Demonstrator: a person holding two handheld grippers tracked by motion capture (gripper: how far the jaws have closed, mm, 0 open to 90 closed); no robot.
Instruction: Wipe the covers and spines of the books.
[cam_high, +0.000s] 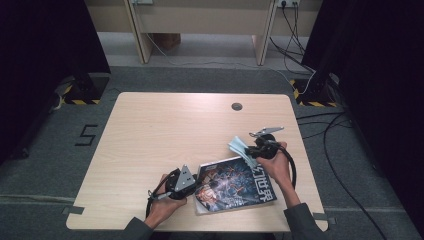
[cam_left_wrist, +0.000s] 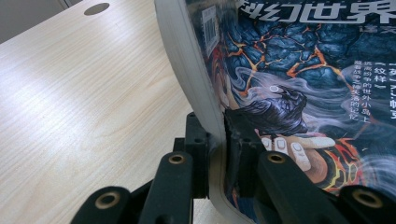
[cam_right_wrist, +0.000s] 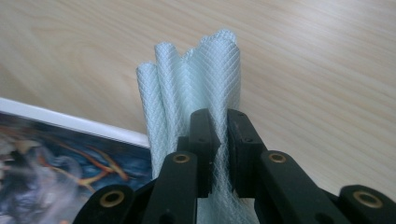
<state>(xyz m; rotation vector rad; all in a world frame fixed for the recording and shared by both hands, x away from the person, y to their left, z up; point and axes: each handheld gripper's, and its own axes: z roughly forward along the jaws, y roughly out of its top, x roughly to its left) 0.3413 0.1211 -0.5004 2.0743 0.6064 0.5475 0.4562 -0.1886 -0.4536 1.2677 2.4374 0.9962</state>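
A magazine (cam_high: 235, 184) with a dark blue and orange cover lies near the table's front edge. My left gripper (cam_high: 192, 183) is shut on its left edge; in the left gripper view the jaws pinch the curved stack of pages (cam_left_wrist: 196, 70), lifting that edge of the magazine (cam_left_wrist: 299, 79). Folded pale blue mesh cloth (cam_high: 239, 147) hangs just above the magazine's far right corner, and my right gripper (cam_high: 251, 150) is shut on it. In the right gripper view the cloth (cam_right_wrist: 196, 79) rises in folds from between the jaws of the right gripper (cam_right_wrist: 218, 154), with the magazine (cam_right_wrist: 70, 158) below at left.
The light wooden table (cam_high: 165, 130) has a round cable hole (cam_high: 237, 106) near its far edge. Beyond the table stand a desk frame and cables on grey floor, with dark curtains at both sides.
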